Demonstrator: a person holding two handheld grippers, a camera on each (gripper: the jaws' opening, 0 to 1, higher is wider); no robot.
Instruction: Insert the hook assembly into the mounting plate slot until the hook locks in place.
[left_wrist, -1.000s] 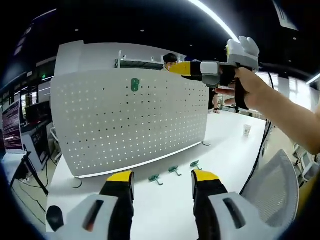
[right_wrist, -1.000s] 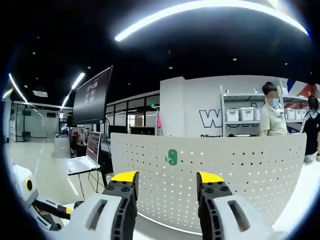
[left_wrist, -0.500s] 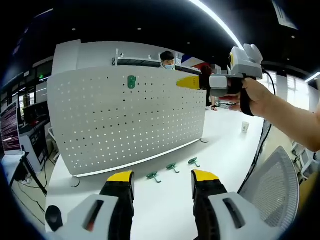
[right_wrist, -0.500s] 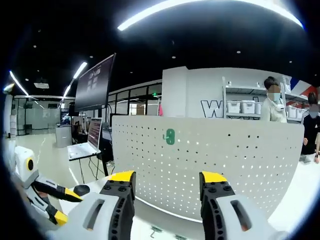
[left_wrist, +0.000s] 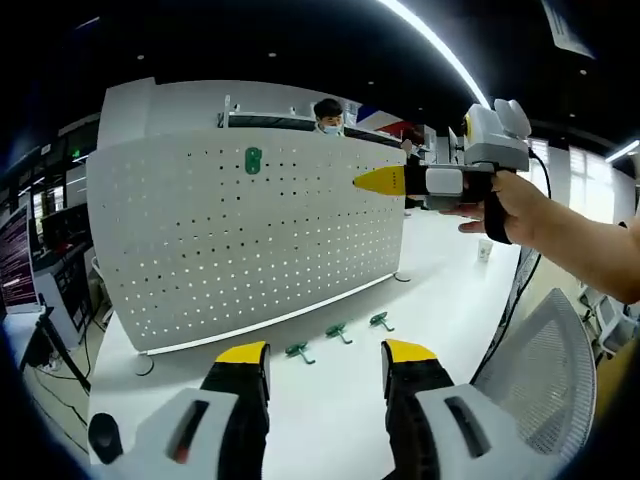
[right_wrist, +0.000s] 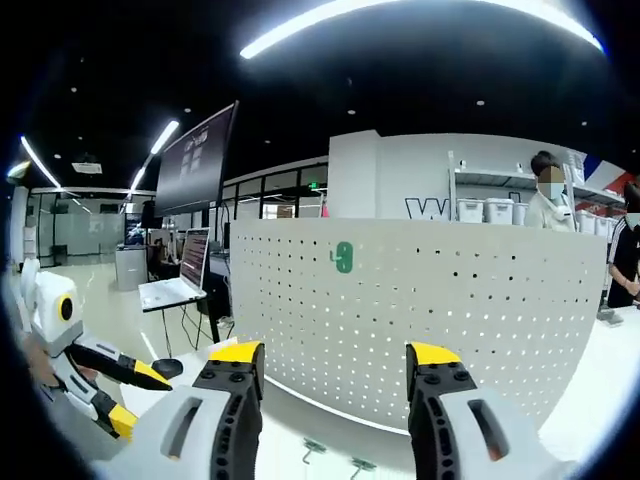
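Note:
The white perforated mounting plate (left_wrist: 250, 240) stands upright on the table, with one green hook (left_wrist: 253, 160) seated near its top edge. Three loose green hooks (left_wrist: 338, 331) lie on the table in front of it. My left gripper (left_wrist: 322, 360) is open and empty, low over the table short of those hooks. A hand holds my right gripper (left_wrist: 372, 182) in the air by the plate's upper right. In the right gripper view its own jaws (right_wrist: 332, 358) stand open and empty, facing the plate (right_wrist: 450, 310) and the mounted hook (right_wrist: 343, 258). The left gripper (right_wrist: 135, 398) shows low on the left.
A mesh chair back (left_wrist: 545, 370) stands at the right table edge. A paper cup (left_wrist: 484, 252) sits on the far table and a black round object (left_wrist: 102, 437) near the left corner. A person (right_wrist: 548, 195) stands behind the plate. A laptop (right_wrist: 180, 290) sits on a desk to the left.
The right gripper has come down from the plate's top edge to its upper right side. Both views shifted, and loose hooks on the table have entered the right gripper view.

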